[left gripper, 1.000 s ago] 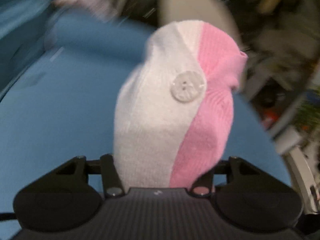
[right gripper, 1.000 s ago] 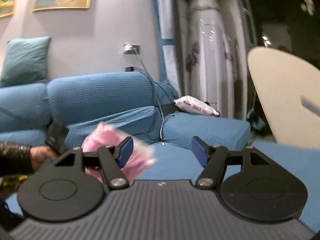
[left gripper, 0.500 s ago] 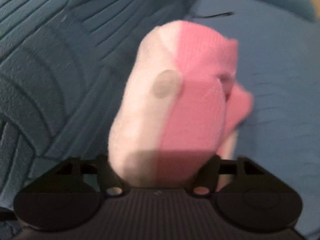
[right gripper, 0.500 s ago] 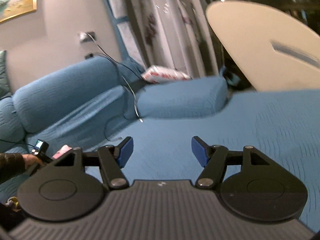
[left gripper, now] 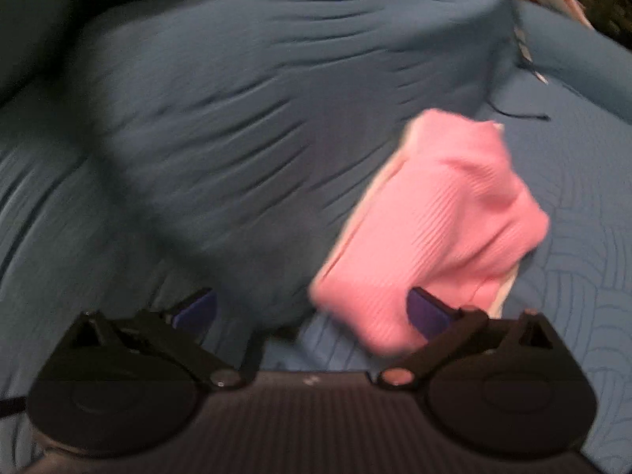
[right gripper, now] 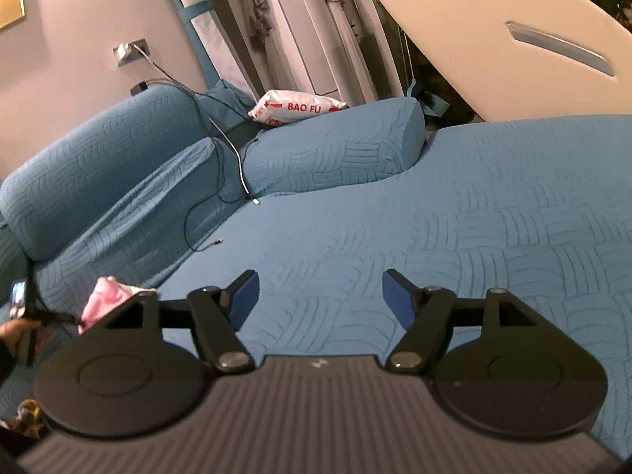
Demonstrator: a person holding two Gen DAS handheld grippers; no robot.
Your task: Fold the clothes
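Left gripper point(left gripper: 312, 312): your jaws have just been opening and now stand wide; nothing is pinched. The pink and white garment point(left gripper: 438, 213) lies folded on the blue sofa cover point(left gripper: 237, 118), its near edge against the right-hand pad point(left gripper: 428, 314), the other pad clear of it.

Right gripper point(right gripper: 320, 296): your jaws have just been opening; they stand apart and empty above the bare cover, the garment at the far left edge.

Armrest: white printed bag point(right gripper: 294, 110).
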